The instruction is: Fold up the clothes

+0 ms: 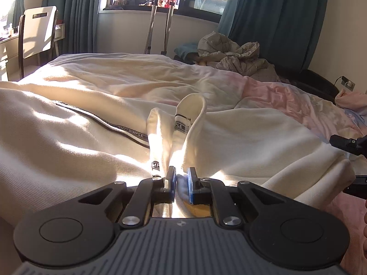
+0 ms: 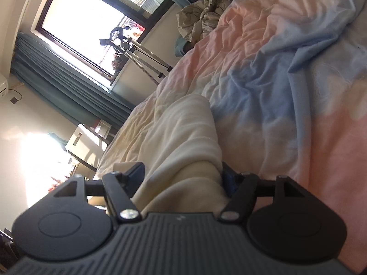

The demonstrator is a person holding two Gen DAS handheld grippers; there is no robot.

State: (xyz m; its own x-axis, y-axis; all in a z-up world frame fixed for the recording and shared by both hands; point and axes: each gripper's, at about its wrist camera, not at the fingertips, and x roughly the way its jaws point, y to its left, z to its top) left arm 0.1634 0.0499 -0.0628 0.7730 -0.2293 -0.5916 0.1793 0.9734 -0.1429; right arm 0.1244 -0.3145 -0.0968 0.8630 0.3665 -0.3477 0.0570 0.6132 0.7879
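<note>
Cream garment (image 1: 68, 137) trim (image 1: 128, 131) reads "NOT-SIMPLE", pinched by left gripper (image 1: 181, 181)

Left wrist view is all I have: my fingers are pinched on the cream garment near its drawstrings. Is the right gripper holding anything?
Observer: Yes. In the right wrist view the right gripper has a thick bunch of the cream garment between its fingers, jaws set wide around it.
Operator: What lies beyond that bunch?
Observer: A pink and blue duvet, rumpled, runs off to the right of the garment.
Operator: Is the right gripper level?
Observer: No. Its view is rolled: the window leans steeply, and the bed slopes up to the right.
Operator: And my left gripper?
Observer: The left gripper is nearly closed on a thin fold beside the drawstrings.
</note>
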